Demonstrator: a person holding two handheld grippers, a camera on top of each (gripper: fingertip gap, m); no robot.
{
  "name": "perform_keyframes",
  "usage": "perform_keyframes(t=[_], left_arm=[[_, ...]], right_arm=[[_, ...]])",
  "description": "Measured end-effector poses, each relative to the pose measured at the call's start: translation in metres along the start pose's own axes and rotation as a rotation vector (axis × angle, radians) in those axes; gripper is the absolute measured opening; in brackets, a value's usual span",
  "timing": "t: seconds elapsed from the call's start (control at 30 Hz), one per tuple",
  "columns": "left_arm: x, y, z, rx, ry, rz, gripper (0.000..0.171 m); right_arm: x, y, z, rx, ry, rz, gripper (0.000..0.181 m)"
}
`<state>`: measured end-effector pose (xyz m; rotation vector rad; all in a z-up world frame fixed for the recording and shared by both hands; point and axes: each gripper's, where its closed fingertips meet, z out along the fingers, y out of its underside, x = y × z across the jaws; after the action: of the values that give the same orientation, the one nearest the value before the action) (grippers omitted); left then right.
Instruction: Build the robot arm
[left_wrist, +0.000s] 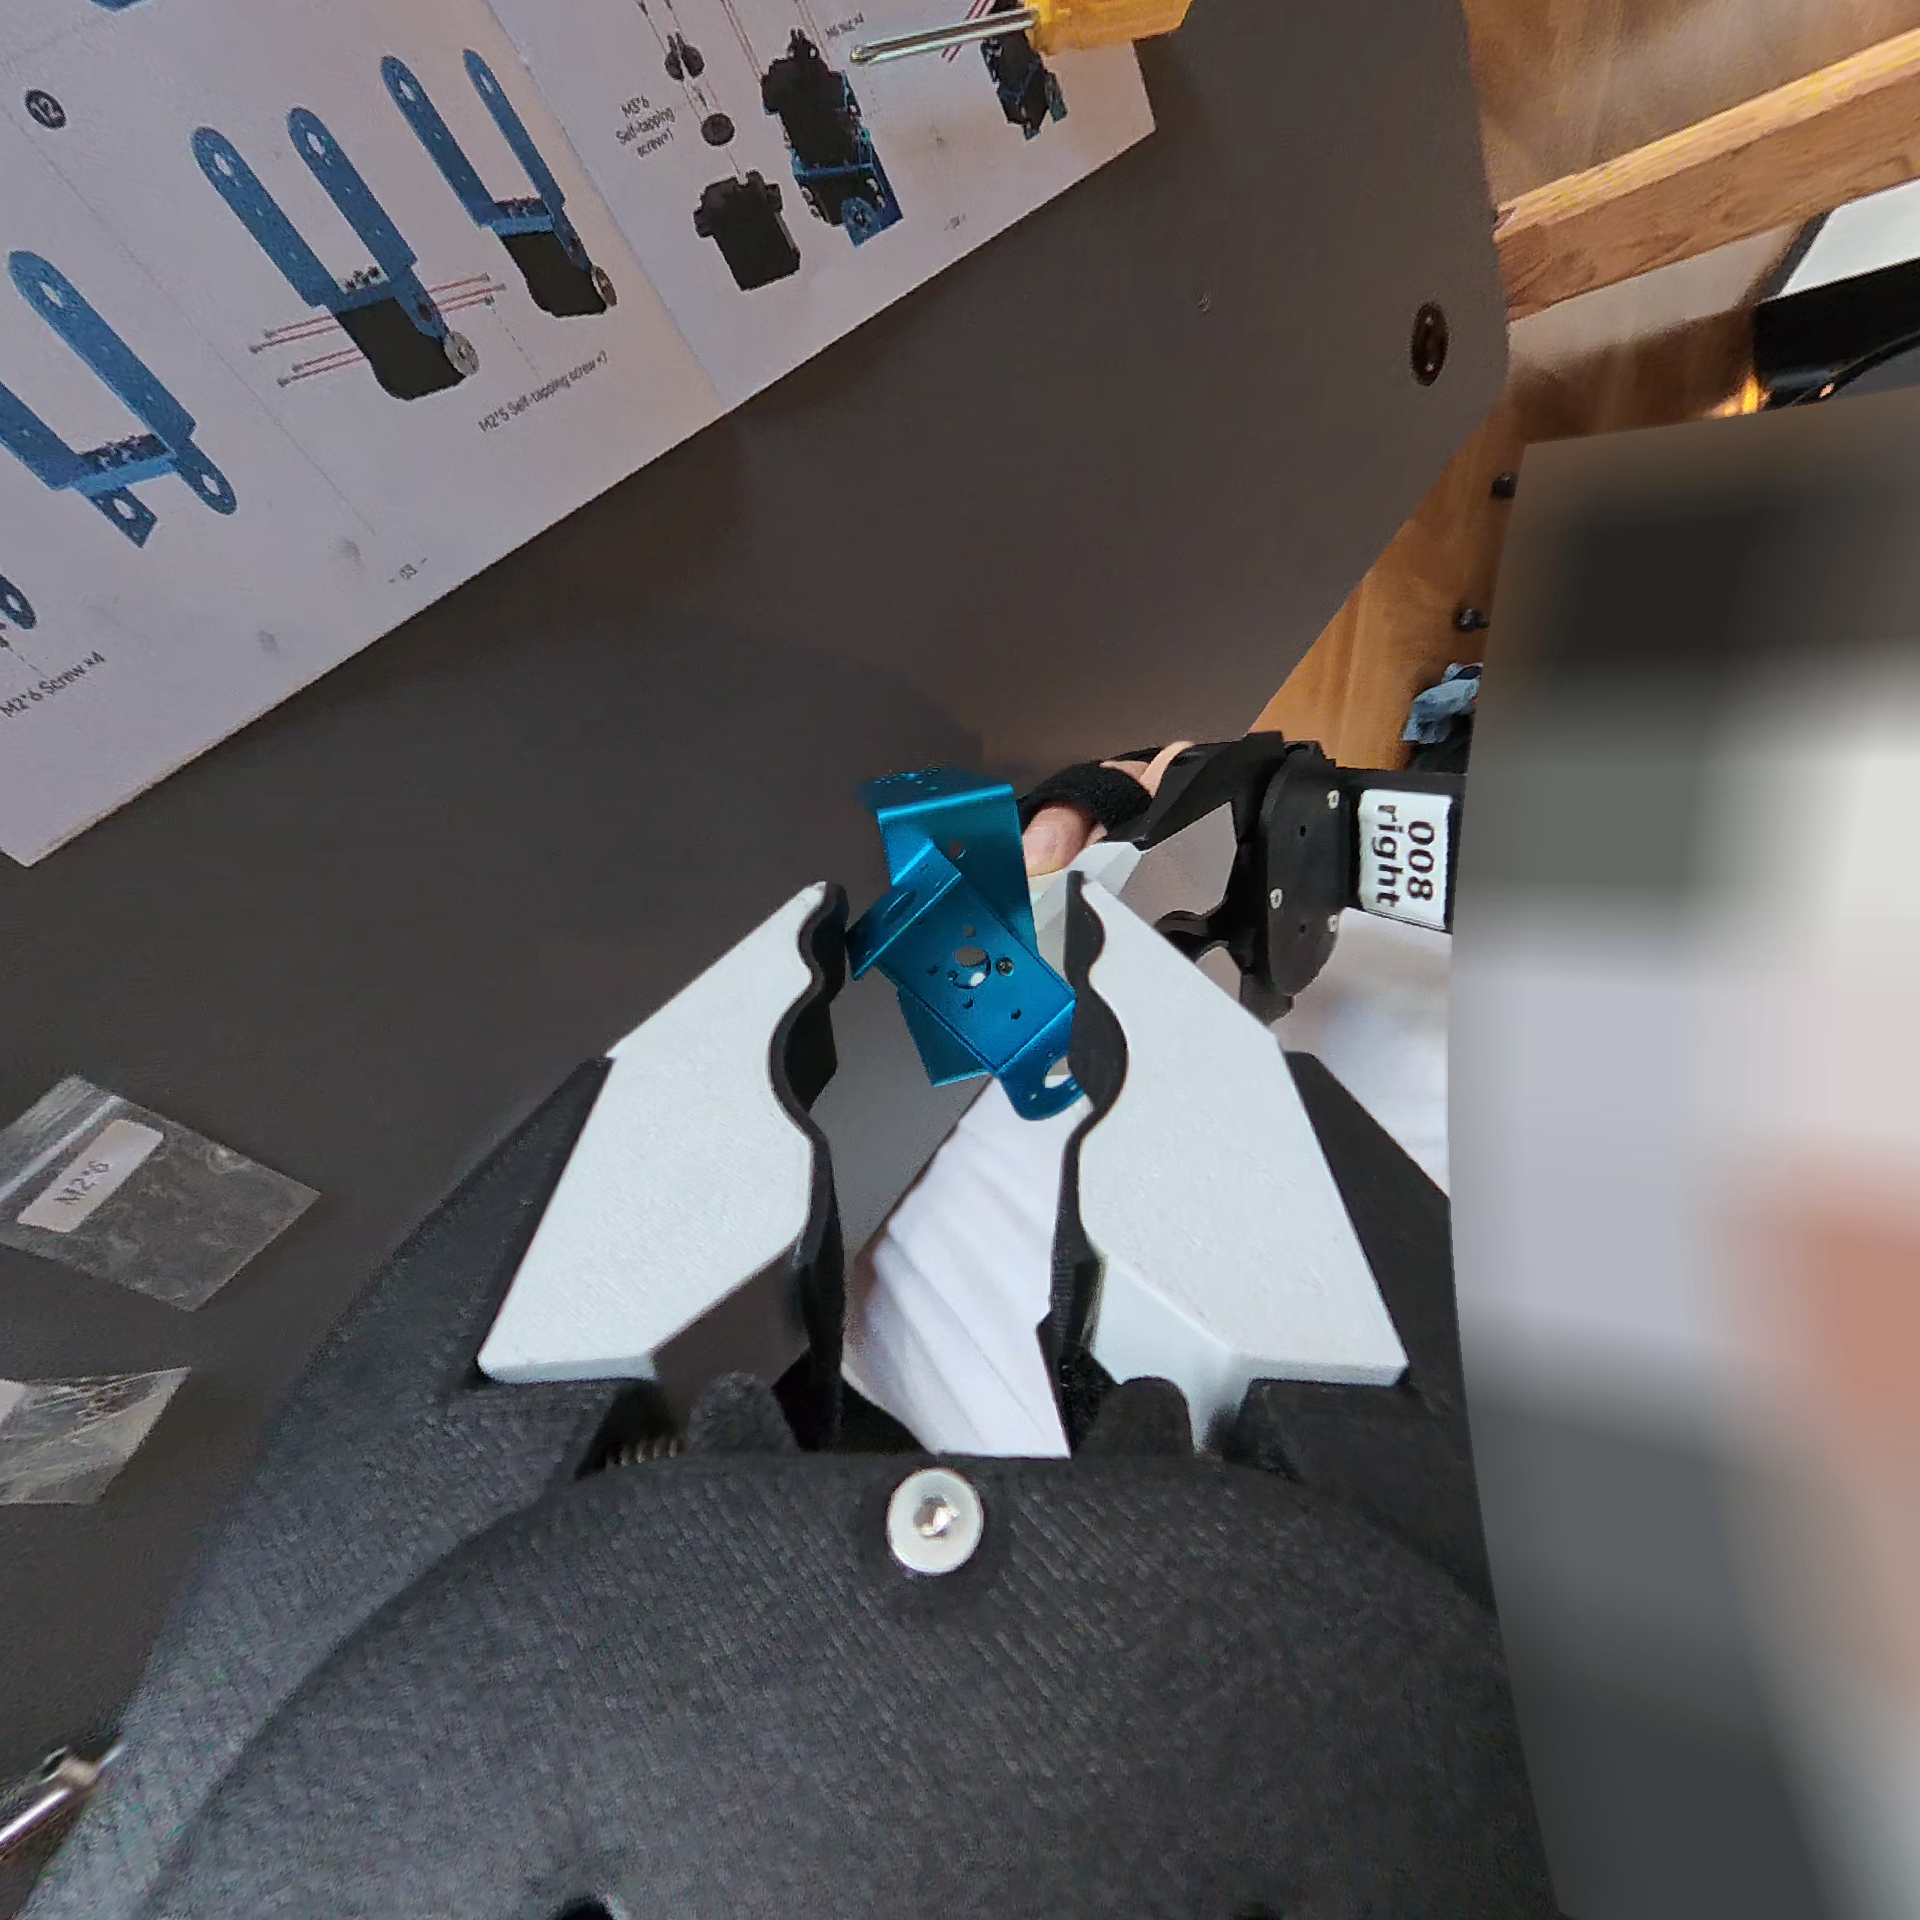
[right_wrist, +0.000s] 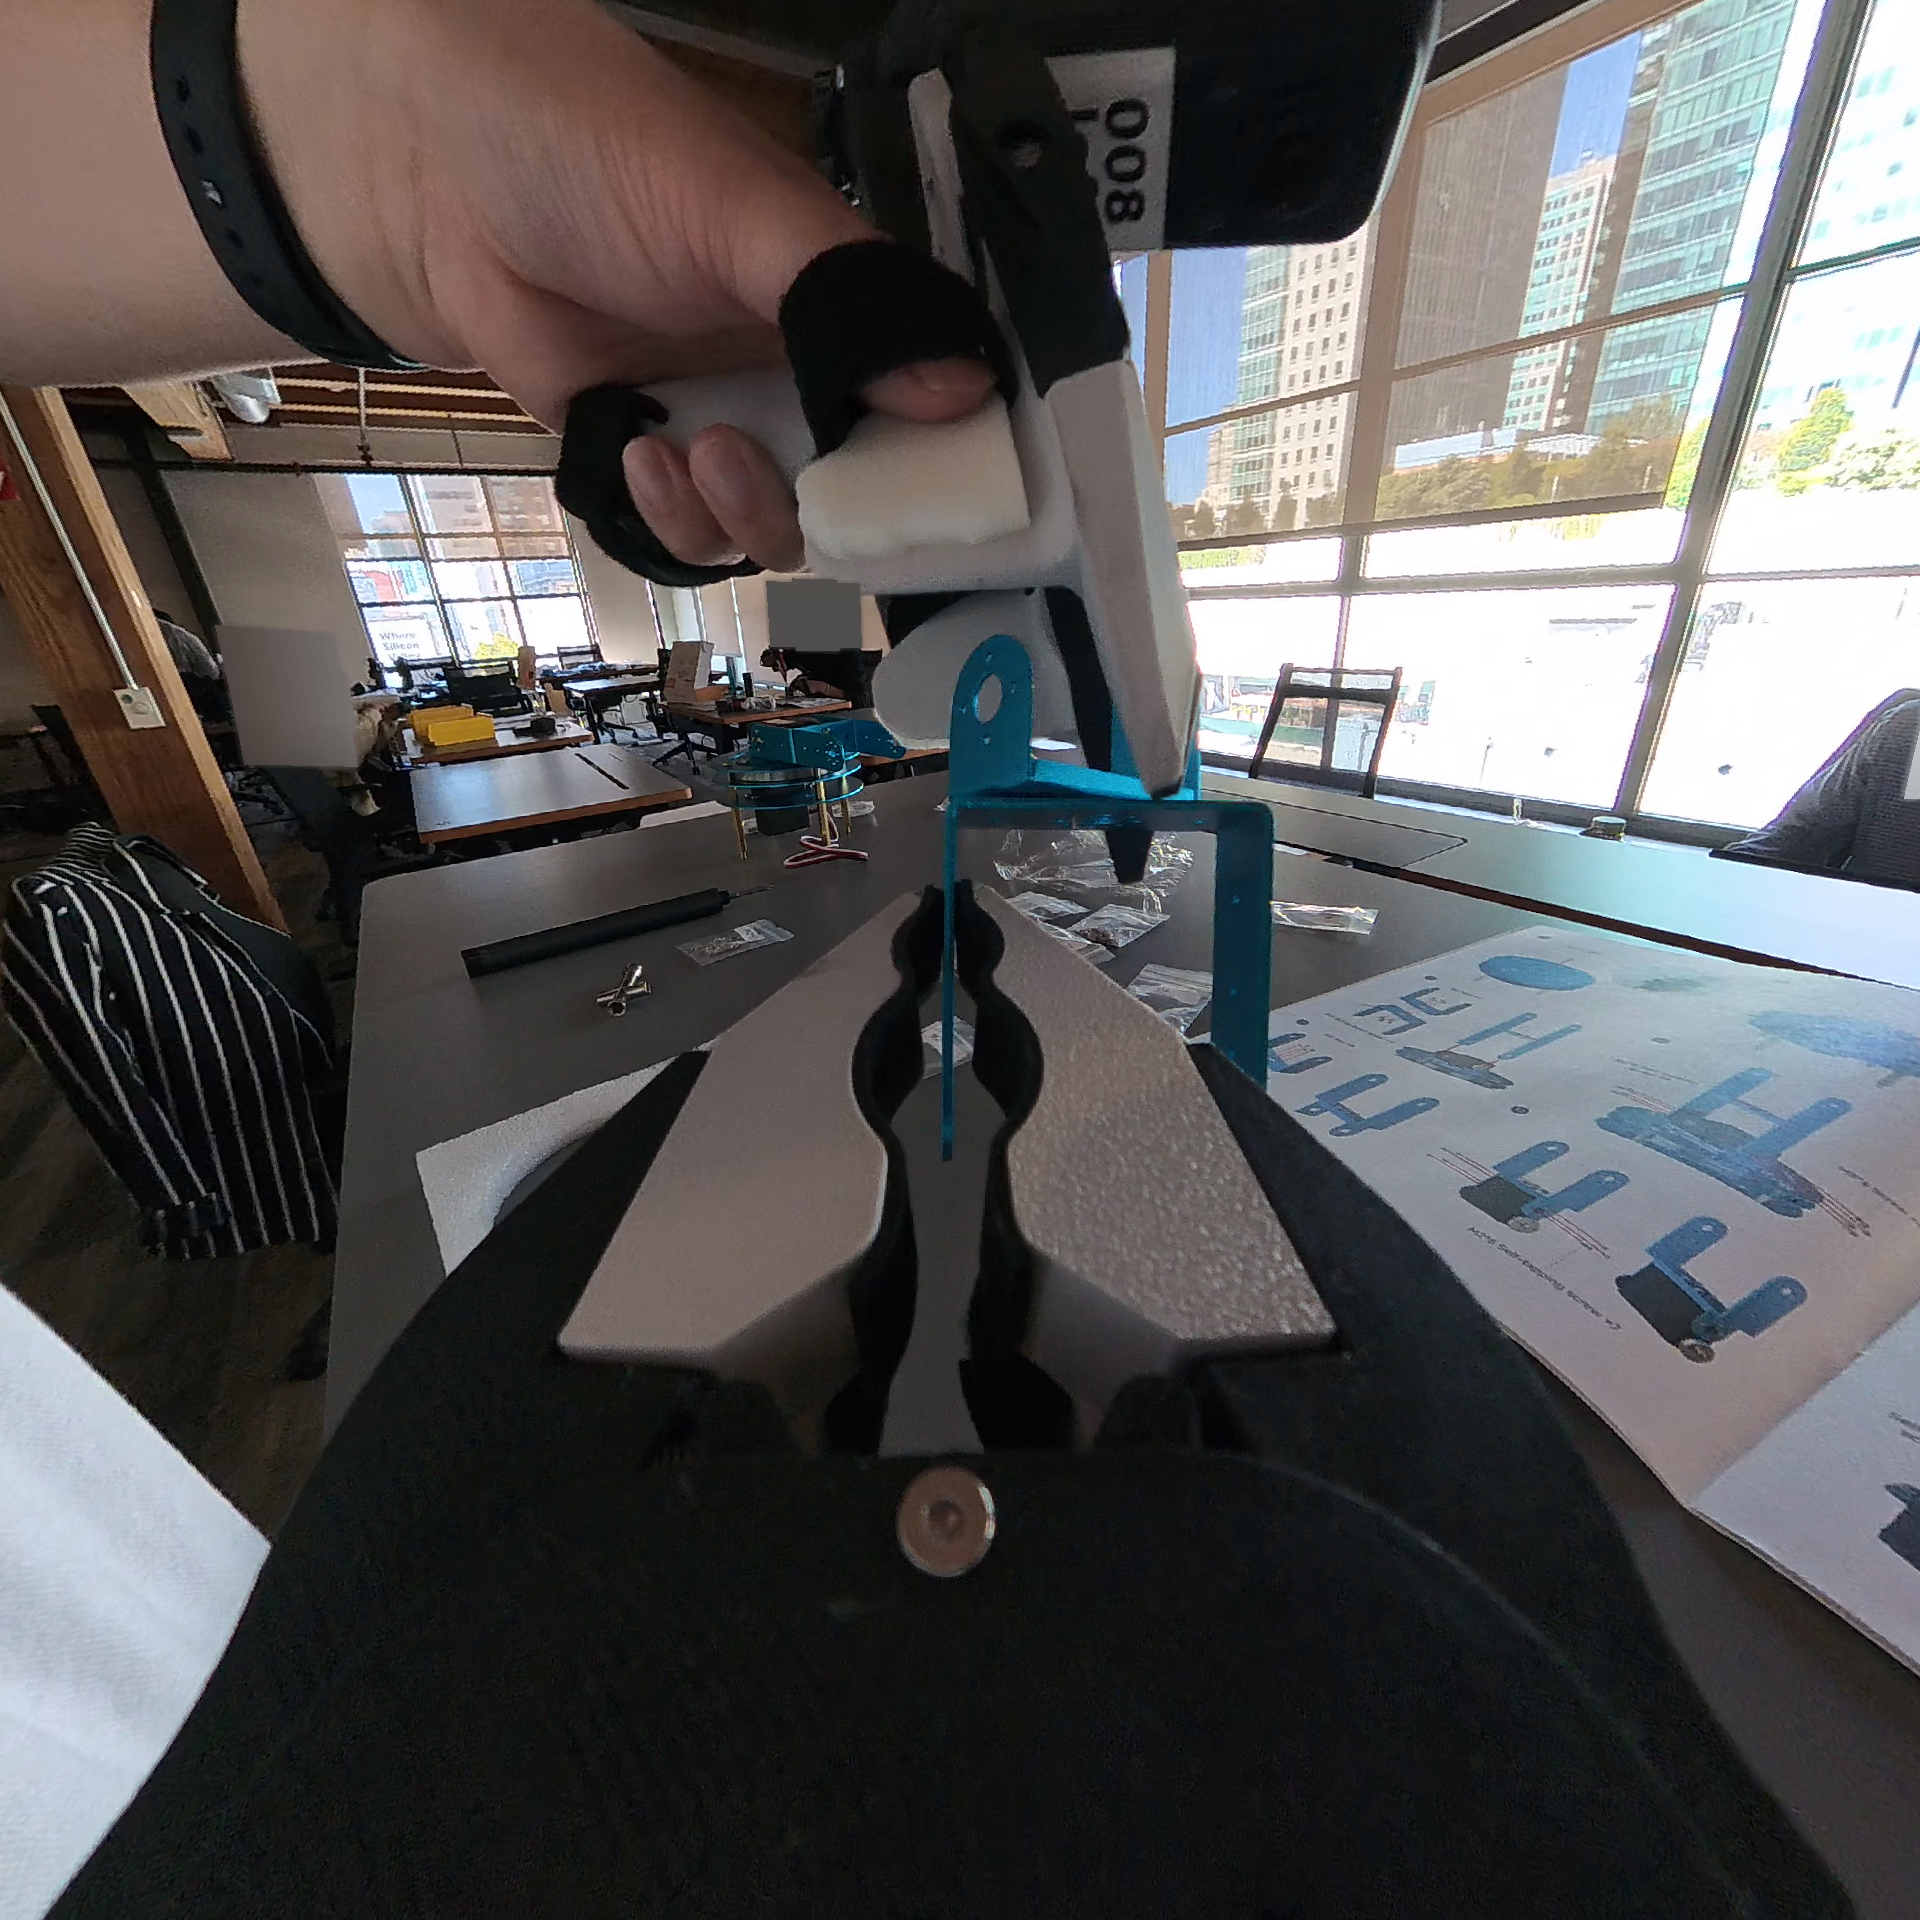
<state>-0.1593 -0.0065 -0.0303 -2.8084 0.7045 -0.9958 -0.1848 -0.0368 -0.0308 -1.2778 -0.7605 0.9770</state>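
Two hand-held grippers, each clamped on a blue metal bracket, above a dark worktable.

Left gripper (left_wrist: 961, 971): fingers closed on a small perforated blue servo bracket (left_wrist: 961, 961), held tilted in the air over the dark table (left_wrist: 727, 623). Right gripper (right_wrist: 951, 914): fingertips pinched on one thin leg of a blue U-shaped bracket (right_wrist: 1242, 914), which stood upright between them, its crossbar touching the smaller bracket. The person's left hand (right_wrist: 623, 260), in black finger straps, gripped the other tool overhead. Also present: open assembly manual (right_wrist: 1621, 1174) to the right, clear screw bags (right_wrist: 1101, 920) beyond the fingers, black screwdriver (right_wrist: 603, 930), small metal cross wrench (right_wrist: 623, 987).
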Motion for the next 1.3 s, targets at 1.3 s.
perform_keyframes(t=[1.3], left_arm=[[0.030,-0.020,-0.013,-0.033,-0.077,0.021,0.059]], right_arm=[[0.027,-0.031,-0.017,0.091,0.143,-0.054,0.000]])
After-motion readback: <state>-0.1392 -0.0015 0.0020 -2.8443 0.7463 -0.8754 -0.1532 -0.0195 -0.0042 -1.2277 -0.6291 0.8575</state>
